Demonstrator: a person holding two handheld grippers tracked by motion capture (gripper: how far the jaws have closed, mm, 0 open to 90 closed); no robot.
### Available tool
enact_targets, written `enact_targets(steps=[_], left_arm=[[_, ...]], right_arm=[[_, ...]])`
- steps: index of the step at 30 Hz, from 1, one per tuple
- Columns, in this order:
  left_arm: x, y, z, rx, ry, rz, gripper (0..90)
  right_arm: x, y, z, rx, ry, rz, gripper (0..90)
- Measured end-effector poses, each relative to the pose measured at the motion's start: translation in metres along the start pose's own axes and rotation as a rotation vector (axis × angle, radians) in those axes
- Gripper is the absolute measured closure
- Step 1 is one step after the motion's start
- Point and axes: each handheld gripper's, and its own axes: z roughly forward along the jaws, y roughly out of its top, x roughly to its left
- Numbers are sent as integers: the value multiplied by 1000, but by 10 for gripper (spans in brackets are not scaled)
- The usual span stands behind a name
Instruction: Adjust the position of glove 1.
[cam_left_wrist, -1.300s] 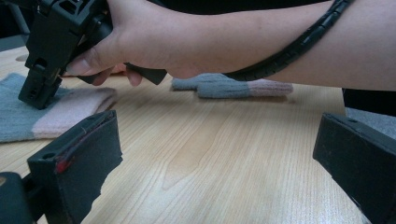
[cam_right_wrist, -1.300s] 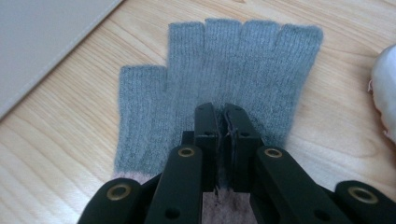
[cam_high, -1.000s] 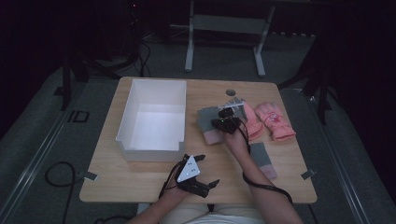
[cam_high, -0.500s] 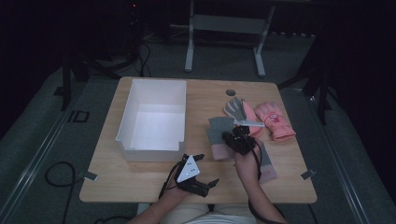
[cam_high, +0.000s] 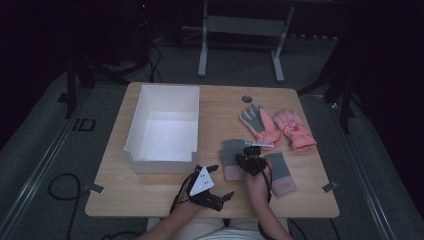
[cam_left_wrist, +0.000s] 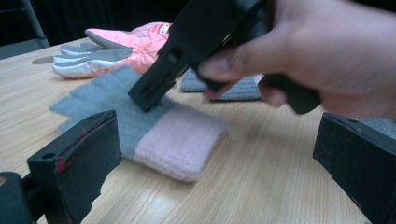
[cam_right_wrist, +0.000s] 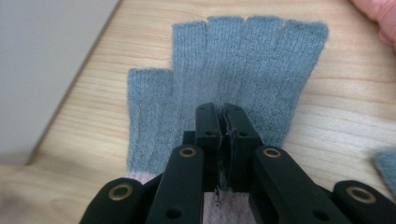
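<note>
- Sitting on the left half of the bench (cam_high: 150, 190), the white bin (cam_high: 165, 127) holds nothing that the high view shows.
- The right tool (cam_high: 251, 159) has its jaws clenched together over the grey fingerless glove with a pink cuff (cam_right_wrist: 224, 70), its tip down on the knit near where grey meets pink; whether a fold of fabric is pinched between the jaws is hard to tell.
- That glove lies flat just right of the bin, with its twin (cam_high: 280, 172) beside it and the pair of pink ski gloves (cam_high: 277, 127) farther back.
- The left tool (cam_high: 205, 185) rests near the front edge, jaws released and wide apart, nothing between them.
- Compared with a second ago, the right hand (cam_high: 257, 180) has drawn back from the ski gloves toward the person and now sits over the grey glove; the left tool has kept its place.
</note>
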Motion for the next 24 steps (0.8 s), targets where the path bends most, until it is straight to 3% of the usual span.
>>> enact_targets(steps=[3, 9, 12, 14, 19, 24], left_arm=[[0, 0, 0, -1, 0, 0, 7], [0, 0, 0, 0, 1, -4, 7], [1, 0, 0, 1, -1, -10, 7], [1, 0, 1, 2, 0, -6, 7], [0, 0, 1, 2, 0, -2, 7], [0, 0, 1, 2, 4, -2, 7]], right_arm=[[-2, -6, 11, 26, -15, -6, 853], [0, -7, 13, 7, -41, -50, 827], [0, -5, 11, 14, -20, -56, 727], [1, -2, 7, 23, -31, -116, 677], [-6, 11, -11, -9, 19, -182, 630], [-24, 23, -32, -22, 73, -255, 616]])
